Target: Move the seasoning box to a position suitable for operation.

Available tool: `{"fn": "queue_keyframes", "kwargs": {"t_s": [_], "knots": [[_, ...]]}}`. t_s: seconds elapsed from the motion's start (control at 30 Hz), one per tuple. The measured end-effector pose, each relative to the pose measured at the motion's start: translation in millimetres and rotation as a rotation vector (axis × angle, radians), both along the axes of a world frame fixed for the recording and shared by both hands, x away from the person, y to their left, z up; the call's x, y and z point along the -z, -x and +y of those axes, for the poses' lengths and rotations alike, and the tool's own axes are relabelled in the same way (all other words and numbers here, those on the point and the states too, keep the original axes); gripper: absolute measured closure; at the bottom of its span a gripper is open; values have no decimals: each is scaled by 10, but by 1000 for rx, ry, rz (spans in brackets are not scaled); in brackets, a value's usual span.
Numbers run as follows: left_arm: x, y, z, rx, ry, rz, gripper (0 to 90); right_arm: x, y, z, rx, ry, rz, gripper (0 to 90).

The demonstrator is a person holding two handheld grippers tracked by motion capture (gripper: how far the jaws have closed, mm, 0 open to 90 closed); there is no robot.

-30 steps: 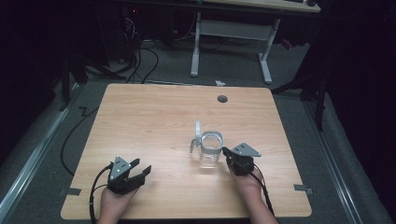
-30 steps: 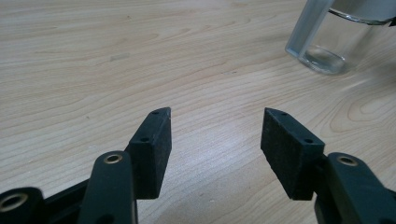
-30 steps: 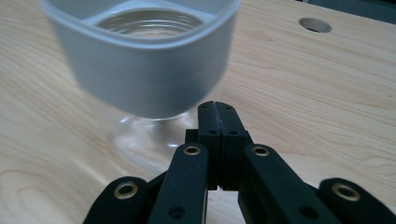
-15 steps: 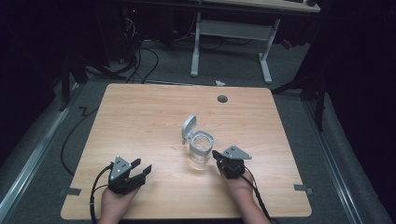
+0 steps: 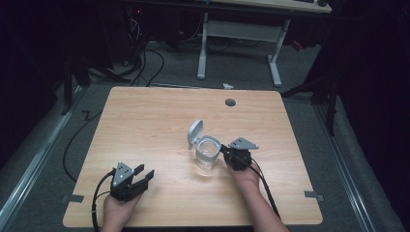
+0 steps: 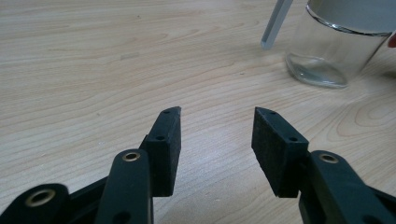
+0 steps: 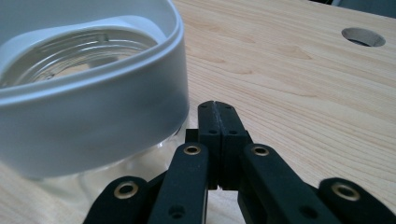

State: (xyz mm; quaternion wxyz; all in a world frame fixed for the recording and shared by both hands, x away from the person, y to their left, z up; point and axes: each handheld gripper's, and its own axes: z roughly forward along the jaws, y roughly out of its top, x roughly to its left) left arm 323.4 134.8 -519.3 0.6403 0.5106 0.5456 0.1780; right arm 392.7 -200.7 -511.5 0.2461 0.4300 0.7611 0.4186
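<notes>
At the near left corner of the wooden table [image 5: 145,121], the left gripper [image 5: 141,176] rests low over the surface in the person's left hand [image 5: 116,210], its jaws standing well apart with nothing between them. In the left gripper view those open pads frame bare wood, and the glass jar [image 6: 334,49] stands up and to the right, well apart from them.

Toward the middle of the table, a little right of centre, sits that clear glass jar [image 5: 208,155] with a pale grey collar around its mouth and a grey flip lid [image 5: 194,133] hinged up and leaning back on its left side, so the mouth is uncovered. The jar stands upright on its base and looks empty, though its glass bottom is hard to read.

Just to the right of the jar, the right gripper [image 5: 226,153] is pressed up beside the collar. In the right gripper view its jaws are closed together, pad against pad, with nothing clamped; the grey collar [image 7: 93,112] lies just to their left, and whether the tips touch it I cannot tell.

I judge the step in hand to be nudging or steadying the jar with the closed right tips, not gripping it. A next move on the lid would call for bringing the tips up behind the raised flap, while the left gripper comes in to brace the glass so it does not slide.

A round cable hole [image 5: 230,102] marks the far edge.
</notes>
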Motion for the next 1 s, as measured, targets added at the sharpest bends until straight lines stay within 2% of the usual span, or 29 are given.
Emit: {"fn": "queue_keyframes", "kwargs": {"t_s": [0.27,0.33,0.4,0.47,0.63,0.7,1.0], "knots": [[-7,-8,11,-8,3,1,531,-30,213,76,-41,28,-28,900],[-7,-10,21,-11,4,-1,532,-20,268,100,-58,21,-30,900],[-7,-11,25,-12,4,-1,532,-17,278,107,-60,19,-33,900],[-7,-16,31,-13,3,2,534,-4,214,100,-29,-4,-27,900],[-4,-17,32,-13,1,2,539,4,236,126,-43,1,-25,900],[7,-27,25,-15,3,5,540,-7,349,145,-53,0,-34,900],[-5,-20,27,-14,-1,1,543,6,612,345,-107,-11,-47,900]]}}
